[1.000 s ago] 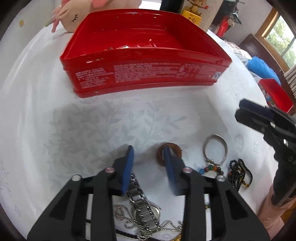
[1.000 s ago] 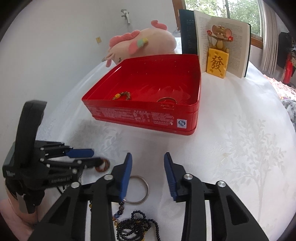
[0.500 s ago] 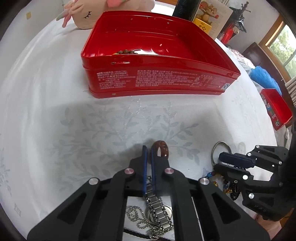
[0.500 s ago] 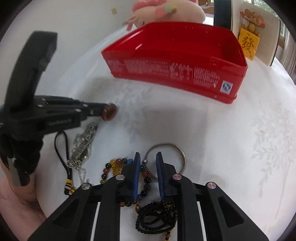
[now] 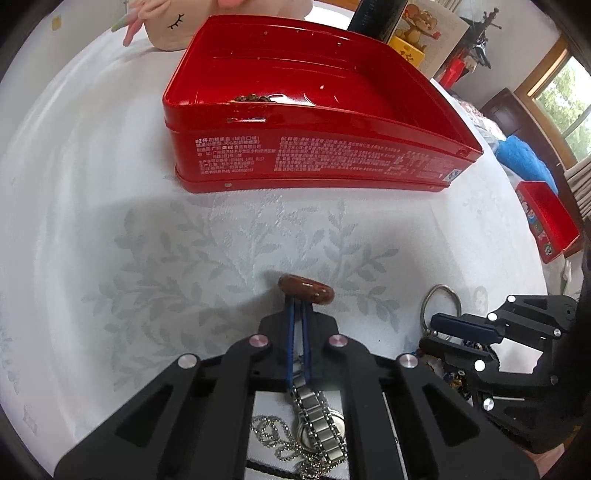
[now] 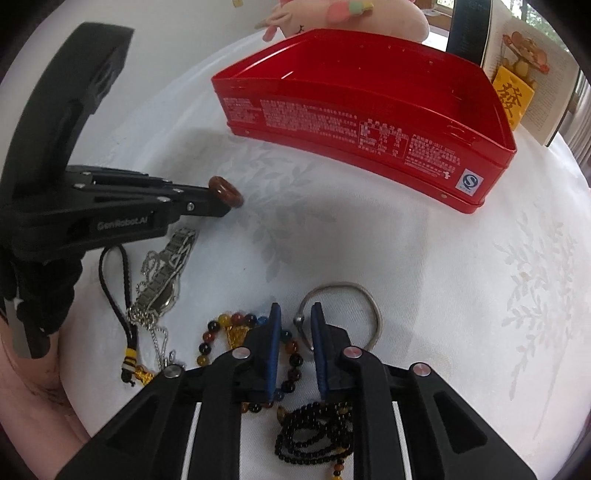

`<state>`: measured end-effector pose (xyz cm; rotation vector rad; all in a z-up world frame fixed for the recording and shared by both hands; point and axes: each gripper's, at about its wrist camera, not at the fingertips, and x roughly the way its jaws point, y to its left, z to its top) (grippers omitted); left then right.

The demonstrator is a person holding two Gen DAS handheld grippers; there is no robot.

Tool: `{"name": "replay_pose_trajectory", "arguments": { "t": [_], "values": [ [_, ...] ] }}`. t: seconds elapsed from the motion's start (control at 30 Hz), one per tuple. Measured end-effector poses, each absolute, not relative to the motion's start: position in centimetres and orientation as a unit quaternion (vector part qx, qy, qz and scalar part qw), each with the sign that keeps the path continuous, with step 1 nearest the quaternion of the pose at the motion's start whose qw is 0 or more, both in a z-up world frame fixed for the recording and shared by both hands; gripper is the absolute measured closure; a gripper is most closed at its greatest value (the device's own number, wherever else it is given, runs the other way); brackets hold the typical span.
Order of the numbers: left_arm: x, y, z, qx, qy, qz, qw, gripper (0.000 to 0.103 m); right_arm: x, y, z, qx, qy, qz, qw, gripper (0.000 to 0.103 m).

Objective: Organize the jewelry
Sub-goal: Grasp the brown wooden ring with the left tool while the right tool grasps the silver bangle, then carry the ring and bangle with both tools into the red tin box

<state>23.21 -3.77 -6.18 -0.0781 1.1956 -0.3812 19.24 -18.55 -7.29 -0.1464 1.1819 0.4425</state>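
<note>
My left gripper (image 5: 298,303) is shut on a brown ring (image 5: 306,289) and holds it just above the white cloth; the ring also shows in the right wrist view (image 6: 226,191). The open red tin (image 5: 317,155) stands ahead of it with a beaded bracelet (image 5: 255,98) inside. My right gripper (image 6: 295,320) is nearly closed around the end of a silver bangle (image 6: 369,295) lying on the cloth. A coloured bead bracelet (image 6: 214,332), a black bead bracelet (image 6: 314,432) and a metal watch (image 6: 170,269) with a chain lie near the grippers.
A pink plush toy (image 6: 343,14) lies behind the tin. An open book with a yellow figurine (image 6: 513,88) stands at the back right. A black cord with a tassel (image 6: 125,332) lies at the left. A small red box (image 5: 546,221) sits off the table's right edge.
My left gripper closed on the brown ring and lifted it off the cloth. My right gripper came down over the silver bangle and closed to a narrow gap.
</note>
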Motion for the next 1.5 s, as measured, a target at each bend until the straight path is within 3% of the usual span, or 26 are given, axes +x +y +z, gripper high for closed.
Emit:
{"name": "replay_pose_trajectory", "arguments": {
  "t": [0.6, 0.63, 0.73, 0.77, 1.2, 1.33, 1.43, 1.5],
  "values": [
    [23.5, -0.9, -4.1, -0.101, 0.538, -0.181, 0.817, 0.099, 21.4, -22.0, -6.3, 0.048, 0.512, 0.227, 0.827, 0.098],
    [23.4, -0.8, -4.0, -0.102, 0.535, -0.182, 0.819, 0.097, 21.3, -22.1, -6.3, 0.05, 0.511, 0.228, 0.827, 0.098],
    [23.1, -0.2, -3.5, -0.108, 0.53, -0.178, 0.822, 0.07, 21.2, -22.7, -6.1, 0.056, 0.511, 0.229, 0.827, 0.098],
    [23.1, -0.2, -3.5, -0.107, 0.527, -0.175, 0.824, 0.07, 21.2, -22.7, -6.1, 0.056, 0.511, 0.229, 0.827, 0.098],
    [23.9, -1.5, -6.0, -0.073, 0.56, -0.166, 0.809, 0.072, 21.1, -22.9, -5.9, 0.056, 0.509, 0.229, 0.828, 0.098],
    [24.0, -2.1, -6.1, -0.051, 0.556, -0.158, 0.815, 0.081, 21.1, -22.9, -5.9, 0.056, 0.509, 0.228, 0.828, 0.098],
    [24.0, -2.6, -6.3, -0.038, 0.554, -0.151, 0.818, 0.094, 21.0, -22.9, -5.9, 0.055, 0.51, 0.226, 0.828, 0.098],
    [24.0, -2.8, -6.3, -0.034, 0.552, -0.151, 0.819, 0.094, 21.1, -22.8, -5.9, 0.054, 0.51, 0.225, 0.828, 0.098]
  ]
}}
